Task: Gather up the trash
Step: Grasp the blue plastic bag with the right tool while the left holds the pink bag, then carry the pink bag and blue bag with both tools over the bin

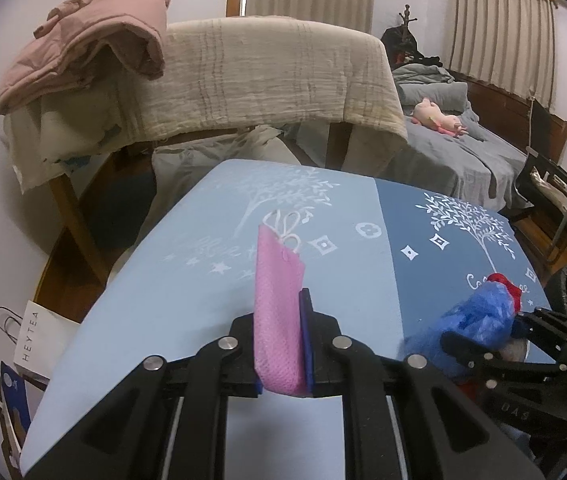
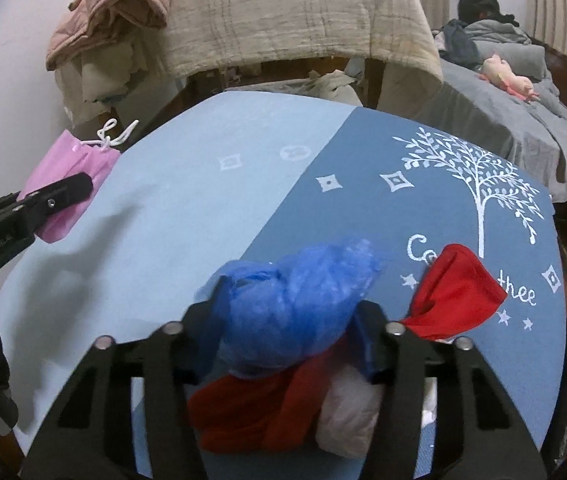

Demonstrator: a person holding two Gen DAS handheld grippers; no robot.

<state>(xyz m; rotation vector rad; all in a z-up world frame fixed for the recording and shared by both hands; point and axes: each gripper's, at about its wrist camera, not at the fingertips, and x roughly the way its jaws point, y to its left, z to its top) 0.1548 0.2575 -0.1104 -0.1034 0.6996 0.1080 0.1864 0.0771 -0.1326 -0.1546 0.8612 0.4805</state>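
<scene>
My left gripper is shut on a pink mesh pouch with a white drawstring and holds it upright over the light-blue half of the table. It also shows at the left of the right wrist view, the pouch clamped in the black fingers. My right gripper is shut on a bundle of trash: a crumpled blue plastic bag, red plastic and white plastic. The bundle shows at the right of the left wrist view, above the dark-blue half of the table.
The table has a blue cloth with white tree prints. Behind it stands a chair draped with a beige blanket and a pink jacket. A bed with grey bedding lies at the right. A white HEYTEA bag sits on the floor at left.
</scene>
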